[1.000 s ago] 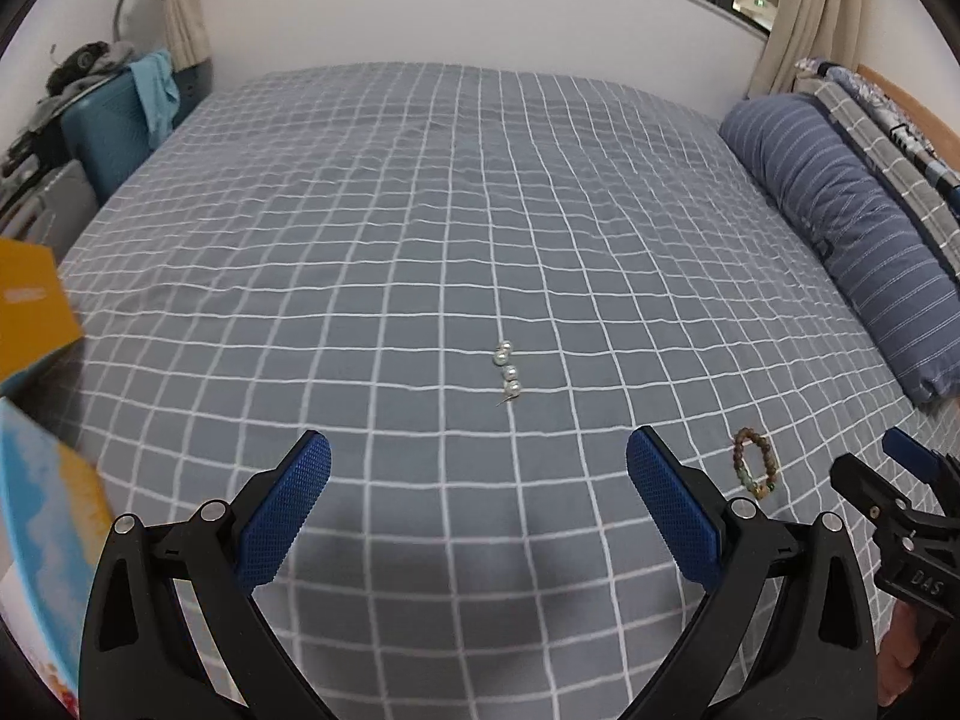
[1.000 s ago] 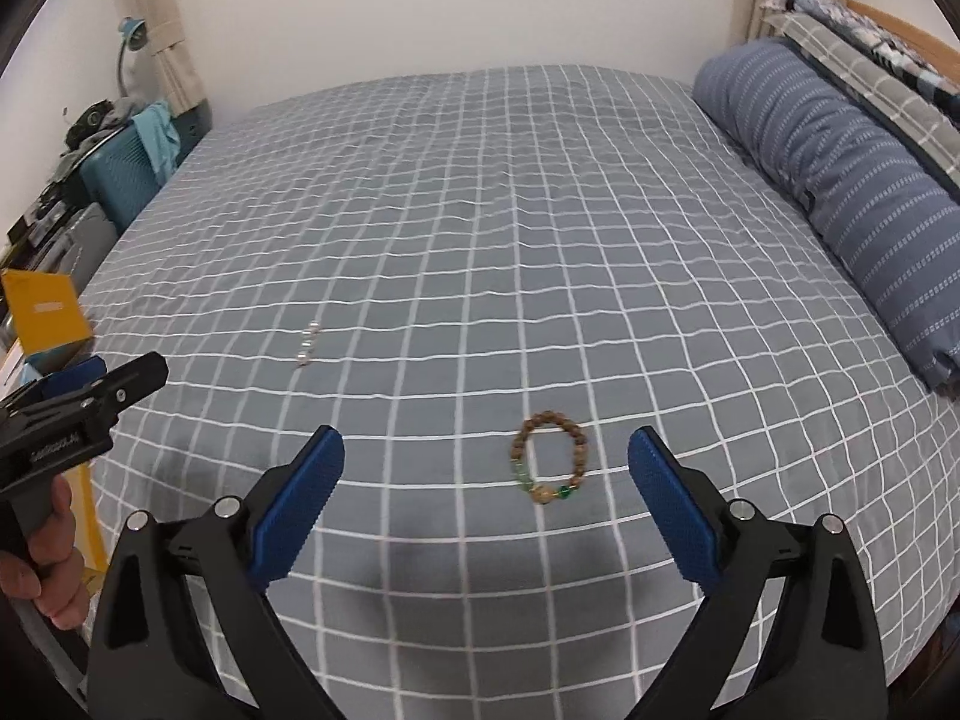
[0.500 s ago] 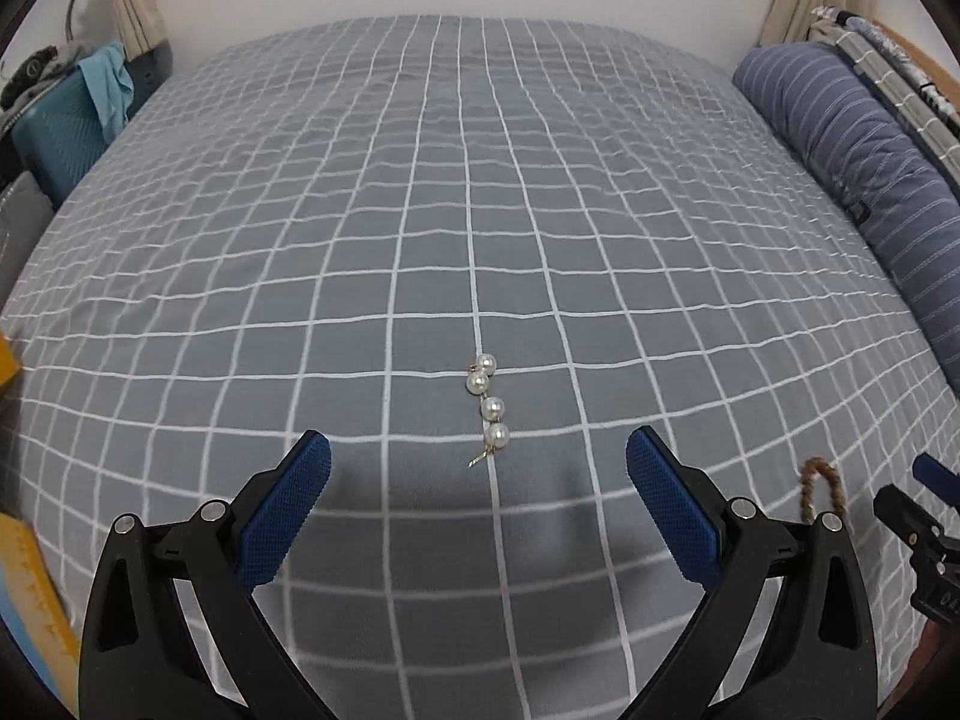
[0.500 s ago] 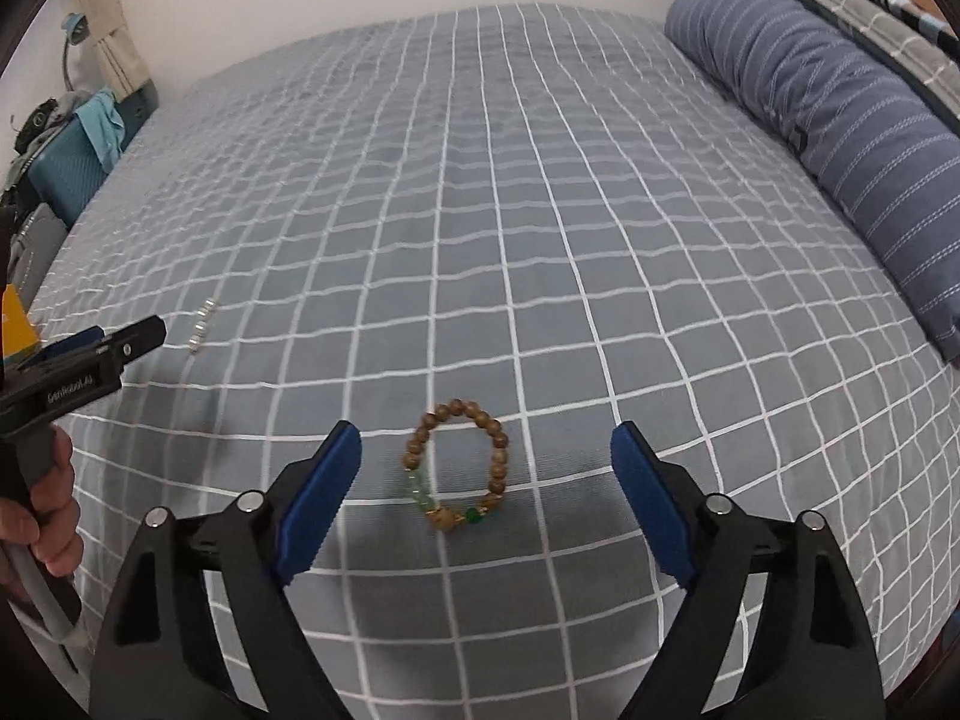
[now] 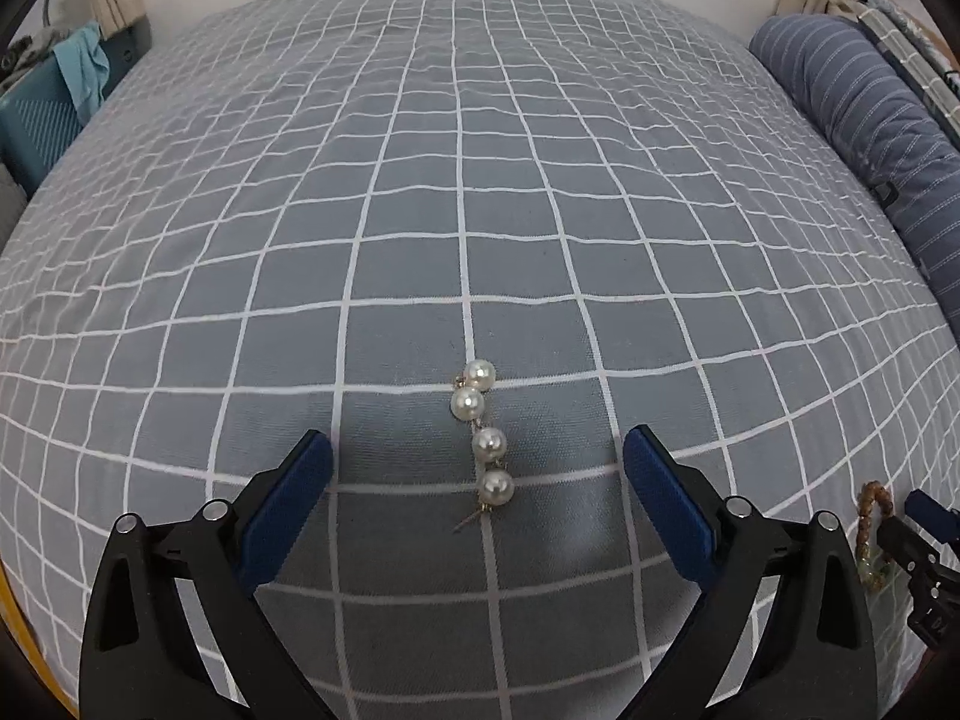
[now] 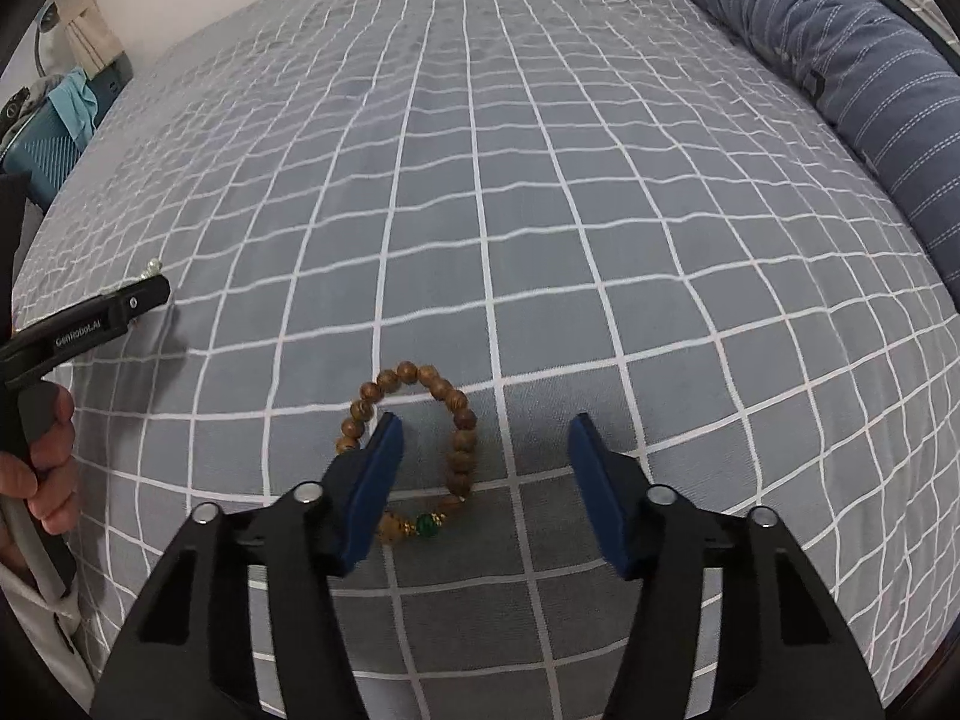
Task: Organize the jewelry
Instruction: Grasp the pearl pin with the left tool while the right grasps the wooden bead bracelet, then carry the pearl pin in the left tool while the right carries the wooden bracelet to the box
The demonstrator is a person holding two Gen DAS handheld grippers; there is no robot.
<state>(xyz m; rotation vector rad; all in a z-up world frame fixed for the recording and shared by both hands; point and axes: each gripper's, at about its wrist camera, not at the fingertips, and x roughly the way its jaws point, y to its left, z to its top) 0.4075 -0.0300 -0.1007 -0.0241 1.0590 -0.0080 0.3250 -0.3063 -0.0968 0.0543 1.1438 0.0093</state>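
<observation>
A pearl earring [image 5: 482,433], a short string of white pearls with a gold post, lies on the grey checked bedspread [image 5: 456,210]. My left gripper [image 5: 477,471] is open and low over it, with the pearls between its blue pads. A wooden bead bracelet [image 6: 420,420] with a green bead lies on the bedspread [image 6: 510,180]. My right gripper [image 6: 486,450] is open, its left pad inside the bracelet's loop and its right pad outside, so the bracelet's right side lies between them. The bracelet also shows at the right edge of the left wrist view [image 5: 870,516].
A blue striped pillow [image 5: 870,138] lies along the bed's right side and shows in the right wrist view [image 6: 840,48]. A teal suitcase [image 5: 42,126] with a cloth over it stands left of the bed. The left gripper [image 6: 90,324] shows at the left of the right wrist view.
Both grippers have moved down and forward, closer to the bedspread. The left one now straddles the pearls. The right one has narrowed and reached the bracelet.
</observation>
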